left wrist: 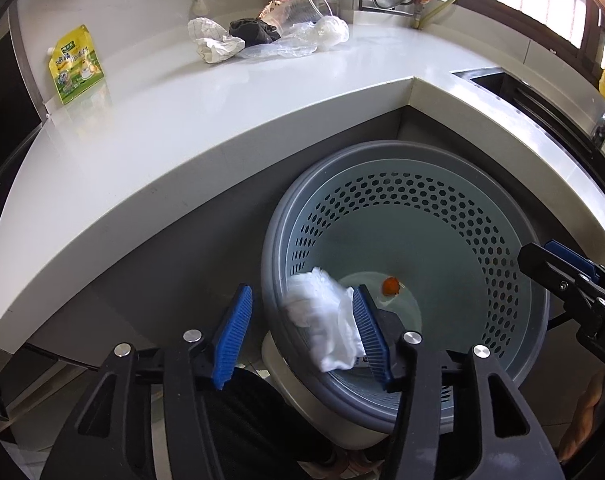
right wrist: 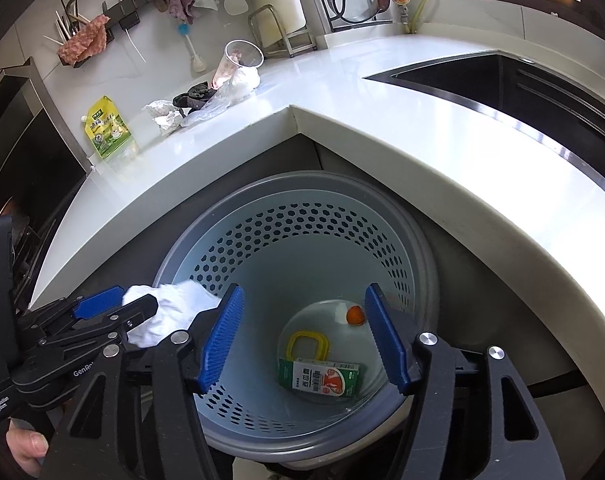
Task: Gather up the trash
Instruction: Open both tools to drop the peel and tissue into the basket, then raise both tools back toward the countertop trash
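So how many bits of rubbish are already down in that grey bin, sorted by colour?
Resting on the bottom of the bin, as the right wrist view shows it:
Orange: 1, a small scrap
Yellow: 1, a plastic ring
Green: 1, a small carton
Total: 3
The white tissue at the rim is not counted.

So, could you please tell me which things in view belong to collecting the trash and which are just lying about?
Part of the job:
- bin
- white tissue at the left gripper
- crumpled paper, plastic cup, clear bag, yellow pouch on the counter
- right gripper, open and empty

Just lying about:
- sink
- bottle brush
- wall rack
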